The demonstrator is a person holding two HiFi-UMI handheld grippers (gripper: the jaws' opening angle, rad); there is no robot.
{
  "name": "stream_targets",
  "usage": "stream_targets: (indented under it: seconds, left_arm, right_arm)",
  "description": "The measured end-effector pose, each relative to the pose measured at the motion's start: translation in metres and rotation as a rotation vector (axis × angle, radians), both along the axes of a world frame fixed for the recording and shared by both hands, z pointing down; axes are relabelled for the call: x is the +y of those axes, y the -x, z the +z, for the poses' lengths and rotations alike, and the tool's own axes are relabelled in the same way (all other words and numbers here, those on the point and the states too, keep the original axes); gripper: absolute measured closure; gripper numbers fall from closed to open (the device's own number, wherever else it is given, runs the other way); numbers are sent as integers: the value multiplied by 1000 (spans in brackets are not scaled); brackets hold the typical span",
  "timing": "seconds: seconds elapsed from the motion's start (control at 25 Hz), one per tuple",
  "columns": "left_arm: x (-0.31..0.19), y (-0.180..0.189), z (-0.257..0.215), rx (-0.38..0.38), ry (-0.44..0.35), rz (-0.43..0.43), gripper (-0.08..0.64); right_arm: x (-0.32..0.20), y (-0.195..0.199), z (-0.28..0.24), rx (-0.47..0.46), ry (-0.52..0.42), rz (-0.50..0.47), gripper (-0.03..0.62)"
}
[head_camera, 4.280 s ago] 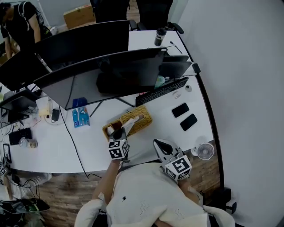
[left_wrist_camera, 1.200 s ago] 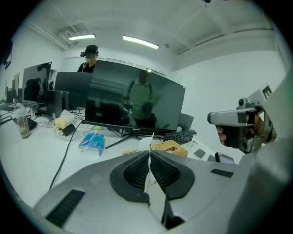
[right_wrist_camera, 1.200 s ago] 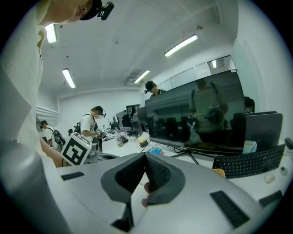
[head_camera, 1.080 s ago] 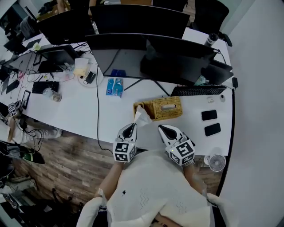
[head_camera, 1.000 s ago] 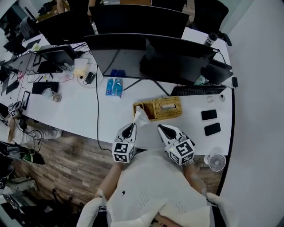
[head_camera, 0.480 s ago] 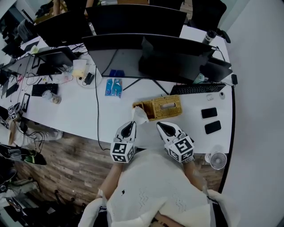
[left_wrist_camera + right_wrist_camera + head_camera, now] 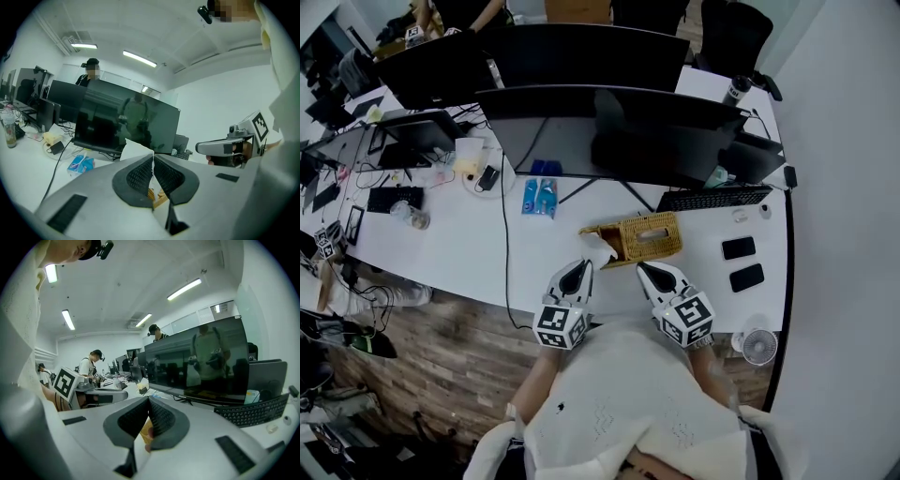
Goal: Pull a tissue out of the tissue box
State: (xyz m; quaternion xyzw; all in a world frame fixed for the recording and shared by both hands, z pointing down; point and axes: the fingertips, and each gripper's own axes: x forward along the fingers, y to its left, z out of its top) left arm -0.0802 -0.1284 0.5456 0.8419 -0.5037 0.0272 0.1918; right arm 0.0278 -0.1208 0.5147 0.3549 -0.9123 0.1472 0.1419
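Progress: judged nearly done. The tissue (image 7: pixel 598 250) is out of the top slot of the tissue box (image 7: pixel 649 241) and sits at the box's left end, over the desk (image 7: pixel 469 258).
Left to do: at most, drawing it clear; whether it touches the box cannot be told.
Left gripper (image 7: pixel 153 158): jaws pressed together on the tissue, a white corner standing above the tips.
Right gripper (image 7: pixel 148 400): jaws closed tip to tip, nothing between them, just on the near side of the box.
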Motion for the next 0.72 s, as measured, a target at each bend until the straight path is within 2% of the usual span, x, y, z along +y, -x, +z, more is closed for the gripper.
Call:
stream_targets:
  seconds: [0.12, 0.44, 0.72]
  left_arm:
    - [-5, -1, -8, 24, -17, 2, 545]
    - [-11, -2, -25, 25, -57, -10, 545]
    - [-18, 1, -55, 14, -129, -5, 545]
  right_arm:
    - [-3, -3, -5, -17, -10, 17, 591]
    - [-13, -15, -25, -30, -52, 56, 591]
    - [-24, -28, -49, 16, -134, 85, 591]
